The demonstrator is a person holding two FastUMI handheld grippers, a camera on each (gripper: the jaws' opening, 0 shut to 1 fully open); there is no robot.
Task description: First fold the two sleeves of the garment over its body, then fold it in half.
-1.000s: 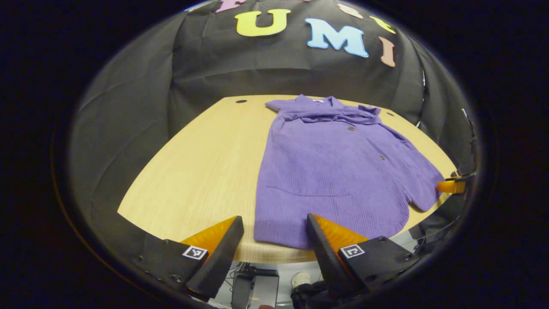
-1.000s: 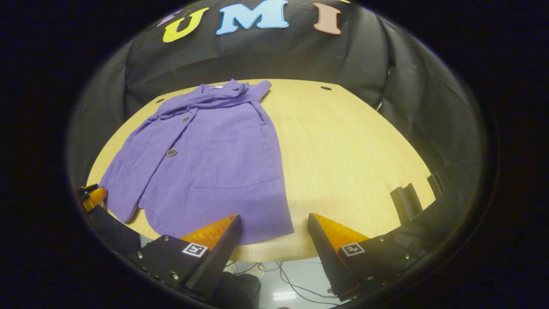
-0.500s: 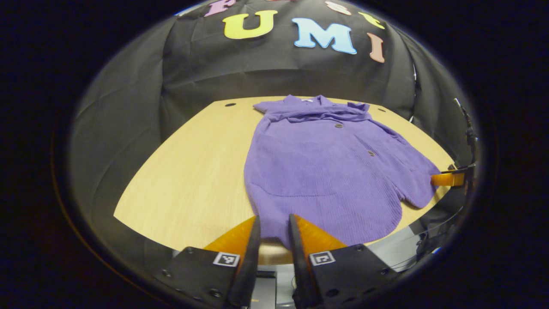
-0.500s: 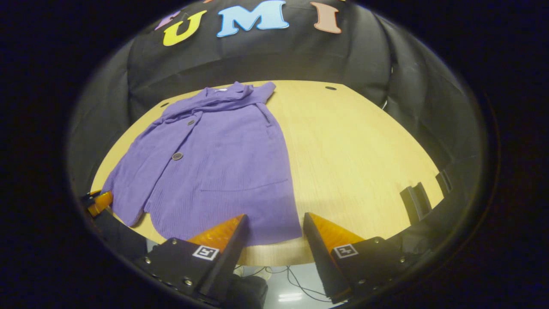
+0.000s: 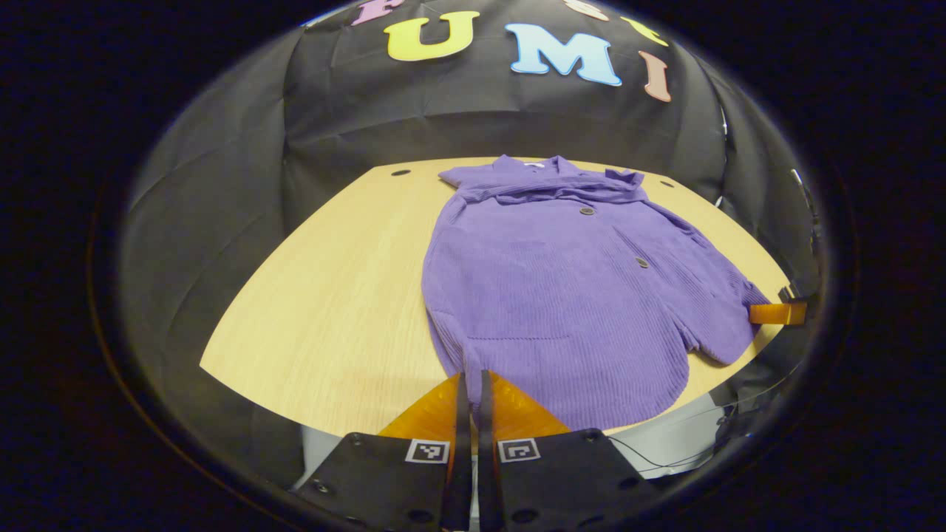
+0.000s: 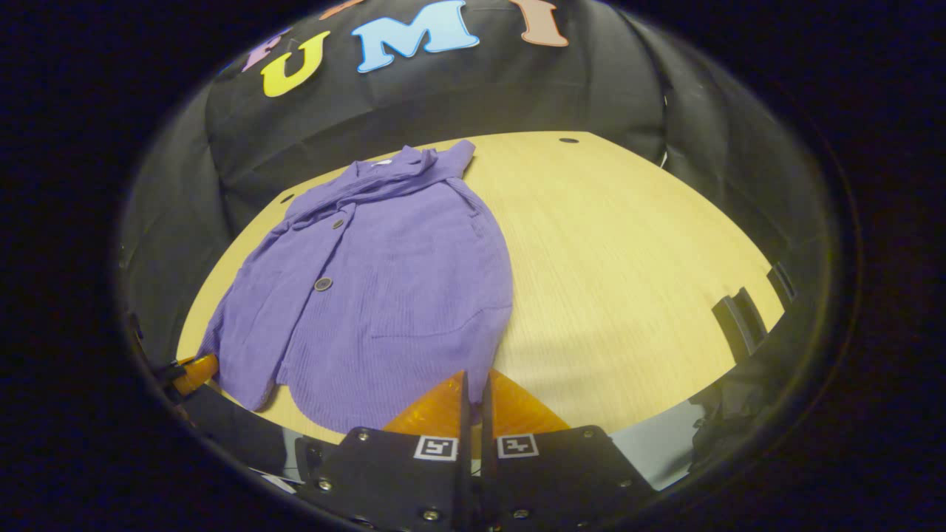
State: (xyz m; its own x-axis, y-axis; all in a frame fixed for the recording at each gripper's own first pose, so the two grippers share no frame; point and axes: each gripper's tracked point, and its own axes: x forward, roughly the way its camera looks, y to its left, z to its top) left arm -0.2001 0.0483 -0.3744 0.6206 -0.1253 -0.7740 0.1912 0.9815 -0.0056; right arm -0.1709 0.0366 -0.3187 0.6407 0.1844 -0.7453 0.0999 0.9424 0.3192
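The purple garment (image 5: 569, 295) lies flat on the table (image 5: 332, 295), its sleeves apparently already folded in near the collar. The left gripper (image 5: 471, 388) and right gripper (image 6: 473, 391) each pinch a near hem corner, so the half-fold seems just starting.

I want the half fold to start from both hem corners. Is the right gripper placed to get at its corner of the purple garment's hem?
Probably yes: the right gripper is already shut on the purple garment at its near hem corner, nothing in between. The left gripper pinches the other corner.
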